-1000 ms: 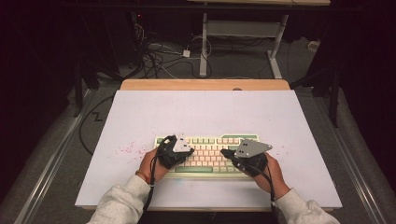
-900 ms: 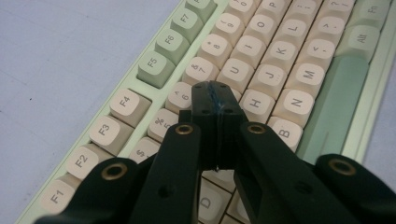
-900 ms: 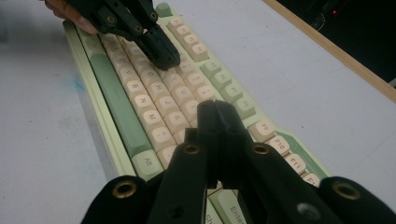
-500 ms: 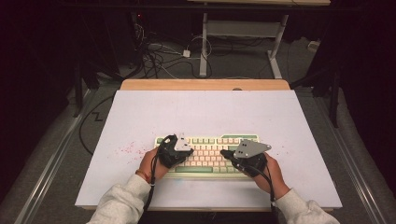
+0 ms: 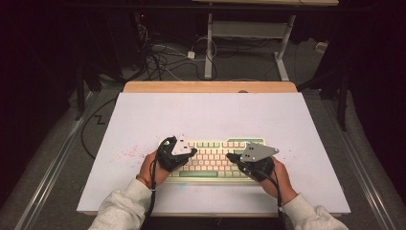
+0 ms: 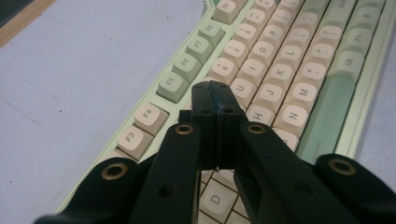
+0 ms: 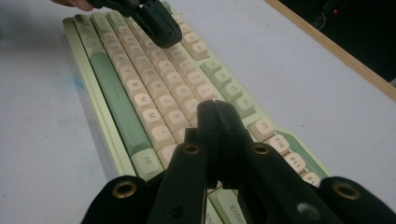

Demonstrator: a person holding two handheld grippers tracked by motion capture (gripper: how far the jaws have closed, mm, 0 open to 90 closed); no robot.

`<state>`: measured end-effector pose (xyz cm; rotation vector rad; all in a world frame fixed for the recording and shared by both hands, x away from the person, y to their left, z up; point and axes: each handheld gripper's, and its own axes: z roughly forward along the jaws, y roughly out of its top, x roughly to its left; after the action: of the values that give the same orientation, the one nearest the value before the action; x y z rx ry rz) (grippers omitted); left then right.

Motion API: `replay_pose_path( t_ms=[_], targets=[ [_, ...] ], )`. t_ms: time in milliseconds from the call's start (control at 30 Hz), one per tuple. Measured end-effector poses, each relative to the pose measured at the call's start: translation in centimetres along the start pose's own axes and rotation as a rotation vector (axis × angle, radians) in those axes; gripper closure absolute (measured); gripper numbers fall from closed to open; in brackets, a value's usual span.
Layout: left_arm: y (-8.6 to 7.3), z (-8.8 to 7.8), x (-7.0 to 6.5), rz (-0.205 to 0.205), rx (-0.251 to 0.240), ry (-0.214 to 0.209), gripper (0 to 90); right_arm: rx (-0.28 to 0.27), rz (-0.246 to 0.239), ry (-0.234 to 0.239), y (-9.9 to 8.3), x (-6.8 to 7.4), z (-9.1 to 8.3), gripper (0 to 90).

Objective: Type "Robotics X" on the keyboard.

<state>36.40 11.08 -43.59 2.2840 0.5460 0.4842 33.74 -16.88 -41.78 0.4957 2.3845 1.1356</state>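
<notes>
Compared with a second ago, we see almost nothing different: both hands sit over the keyboard [image 5: 215, 158] where they were, and the keyboard lies in the same spot on the near half of the white tabletop [image 5: 210, 115], square to its front edge.

Starting at the left, the left tongs [image 6: 215, 93] are closed, jaws pressed together with nothing between them, their tip poised over the middle letter rows, near the keys around H and U; whether it touches a cap we cannot tell. In the high view they [image 5: 191, 152] hang over the keyboard's left part.

Further right, the right tongs [image 7: 217, 109] are closed too, empty, their tip above the letter keys toward the keyboard's right end, with the other pair showing far up the rows. From above they [image 5: 231, 157] point inward over the right part.

We judge that the work is key pressing with the shut tips, and that this is a pause between presses, not a grasp.
</notes>
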Motion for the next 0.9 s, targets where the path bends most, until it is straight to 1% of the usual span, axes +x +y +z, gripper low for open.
replay_pose_path(
  t_ms=[167,400,600,833,900],
  targets=[
    [-0.1,-0.4,0.1,-0.009,-0.026,0.004,87.6,0.001,-0.001,0.0,0.0,0.0,0.0,89.8],
    [-0.4,-1.3,0.2,-0.01,-0.046,0.016,87.7,0.004,0.002,0.005,0.0,0.0,0.2,89.8],
    [-0.8,-2.0,0.4,-0.009,-0.056,0.026,87.6,0.008,0.001,0.009,0.0,0.0,0.5,89.8],
    [-1.5,-3.0,0.6,-0.007,-0.062,0.05,87.6,0.015,0.002,0.013,0.1,0.0,1.0,89.8],
    [-1.7,-3.2,0.6,-0.012,-0.063,0.051,87.6,0.016,0.0,0.013,0.1,0.0,1.1,89.7]
  ],
)
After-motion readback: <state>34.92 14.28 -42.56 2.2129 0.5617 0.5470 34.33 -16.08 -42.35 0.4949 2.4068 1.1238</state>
